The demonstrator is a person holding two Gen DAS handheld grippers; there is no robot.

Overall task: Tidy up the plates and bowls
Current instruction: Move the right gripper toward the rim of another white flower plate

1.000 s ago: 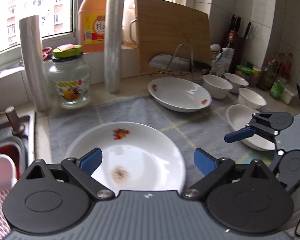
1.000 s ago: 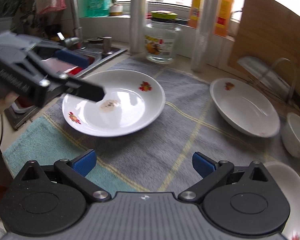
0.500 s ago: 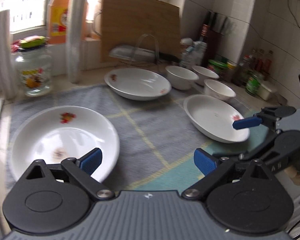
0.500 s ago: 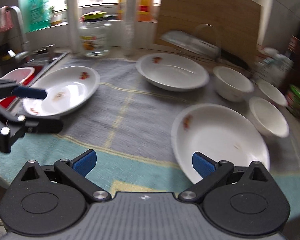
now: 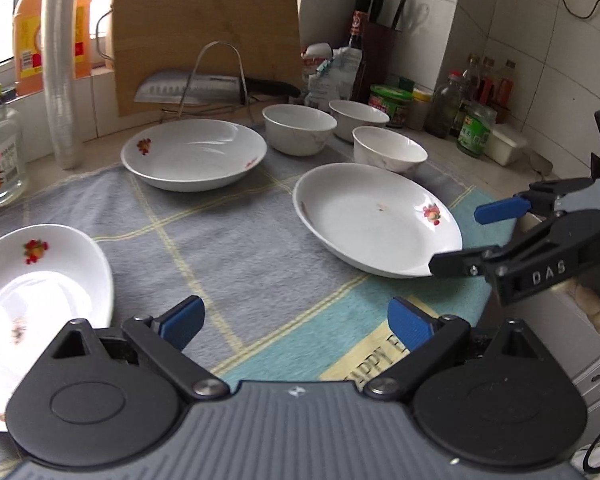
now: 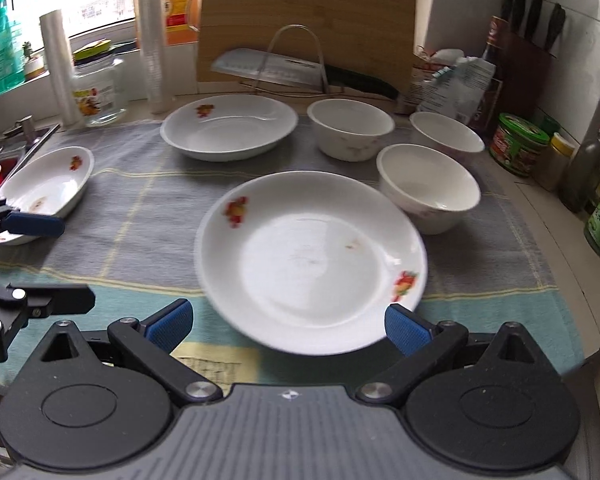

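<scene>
Both tools swung rightward vs. earlier: right tool (image 6: 286, 326), open, now faces near plate (image 6: 312, 260); left tool (image 5: 296, 322) open over towel (image 5: 236, 248).

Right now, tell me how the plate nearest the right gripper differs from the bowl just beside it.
The plate is wide and shallow; the bowl is narrower and much deeper. The plate shows red flower prints on its rim and a small brown speck inside; the bowl's inside looks plain. The plate lies partly on the cloth's teal border, the bowl on the grey part. Both are white, upright and empty.
</scene>
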